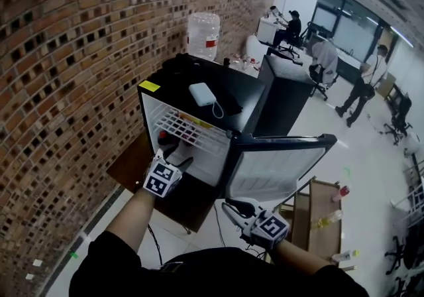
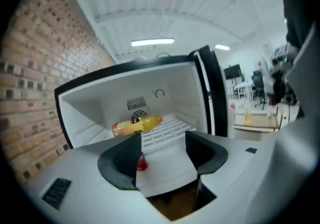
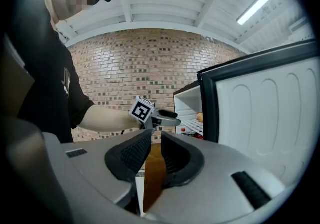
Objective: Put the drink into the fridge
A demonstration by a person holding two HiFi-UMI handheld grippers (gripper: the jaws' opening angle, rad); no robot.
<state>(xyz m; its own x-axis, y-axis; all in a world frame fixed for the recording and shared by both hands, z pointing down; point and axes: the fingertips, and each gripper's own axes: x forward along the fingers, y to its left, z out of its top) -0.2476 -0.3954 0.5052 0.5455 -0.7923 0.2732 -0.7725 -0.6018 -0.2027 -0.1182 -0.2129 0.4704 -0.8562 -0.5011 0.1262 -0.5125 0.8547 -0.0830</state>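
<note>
A small black fridge (image 1: 246,99) stands open, with its door (image 1: 278,164) swung out to the right. In the left gripper view a yellow drink bottle (image 2: 136,124) lies on its side on the white wire shelf (image 2: 167,133) inside. A red-capped bottle (image 2: 142,164) shows low in the fridge, partly behind one jaw. My left gripper (image 1: 176,154) (image 2: 163,138) is at the fridge mouth, open and with nothing between its jaws. My right gripper (image 1: 236,209) (image 3: 156,133) hangs by the door's lower edge, its jaws a narrow slit apart and empty.
A brick wall (image 1: 73,57) runs along the left. A white power bank (image 1: 203,94) lies on the fridge top and a water jug (image 1: 203,36) stands behind. A low wooden stand (image 1: 317,204) with bottles (image 1: 327,220) is at the right. People are at desks far back.
</note>
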